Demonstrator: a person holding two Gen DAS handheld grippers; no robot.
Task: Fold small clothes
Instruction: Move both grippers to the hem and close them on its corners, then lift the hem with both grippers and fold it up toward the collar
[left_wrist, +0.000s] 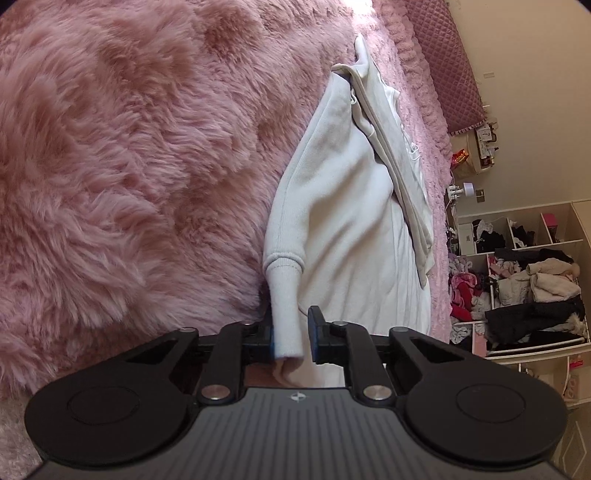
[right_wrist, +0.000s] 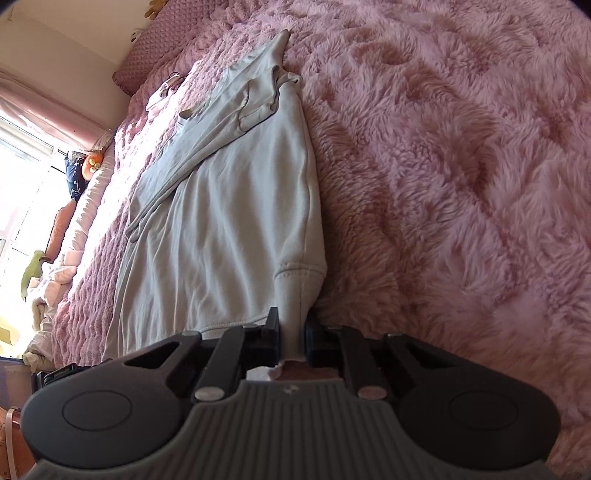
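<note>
Left claw (left_wrist: 291, 339) and right claw (right_wrist: 291, 338) each pinch a ribbed cuff (left_wrist: 284, 314) of the white sweatshirt (left_wrist: 351, 229) ahead: soft, light, limp; cuffs grip well.

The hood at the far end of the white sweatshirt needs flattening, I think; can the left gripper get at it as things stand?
Probably not yet. The left gripper is shut on a ribbed cuff at the near end, while the hood lies far up the pink fluffy blanket. Nothing blocks the way, but it must let go first.
</note>
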